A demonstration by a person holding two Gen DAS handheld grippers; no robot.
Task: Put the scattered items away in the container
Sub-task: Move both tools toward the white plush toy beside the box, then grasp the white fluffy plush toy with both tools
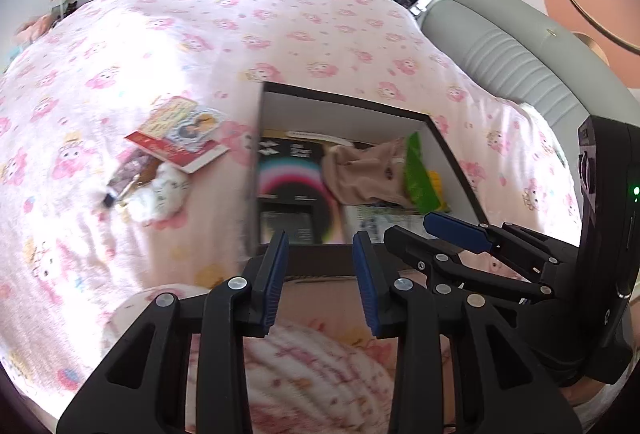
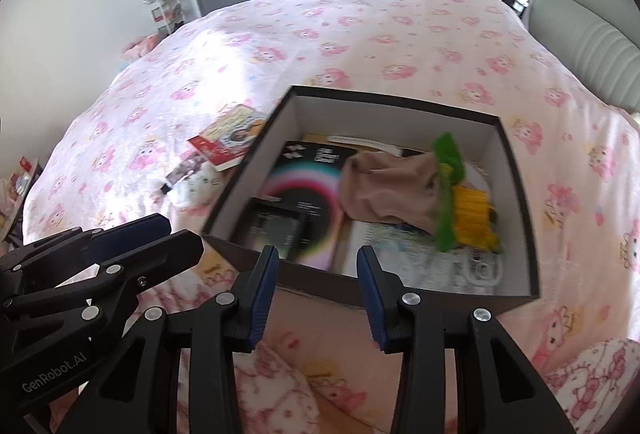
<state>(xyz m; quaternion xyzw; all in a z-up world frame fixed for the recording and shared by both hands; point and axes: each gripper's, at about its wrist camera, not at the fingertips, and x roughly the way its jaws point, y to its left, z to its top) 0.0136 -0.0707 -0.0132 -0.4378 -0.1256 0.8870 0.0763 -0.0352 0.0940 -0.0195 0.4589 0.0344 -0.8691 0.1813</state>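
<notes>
A dark-rimmed box point(image 1: 344, 100) point(image 2: 400, 102) with white inner walls sits on the bed. It holds a black carton with a rainbow ring point(image 2: 304, 178), a beige cloth point(image 2: 384, 190), a green and yellow item point(image 2: 460, 202) and papers. Left of the box lie a red book point(image 1: 176, 146) point(image 2: 224, 150), a white plush cat point(image 1: 164, 194) point(image 2: 196, 190) and a small dark packet point(image 1: 128, 174) point(image 2: 184, 168). My left gripper point(image 1: 320, 246) point(image 2: 176, 234) hovers at the box's near rim, open with nothing between its fingers. Just beside it, my right gripper point(image 2: 318, 258) point(image 1: 424, 234) is likewise open and holds nothing.
The bed carries a pink cartoon-print quilt point(image 2: 360, 42). A grey padded headboard point(image 1: 512, 50) point(image 2: 592, 34) runs along the right. Pink fleece fabric point(image 1: 312, 374) lies under the grippers. Wardrobes and a small shelf rack point(image 2: 164, 2) stand beyond the bed.
</notes>
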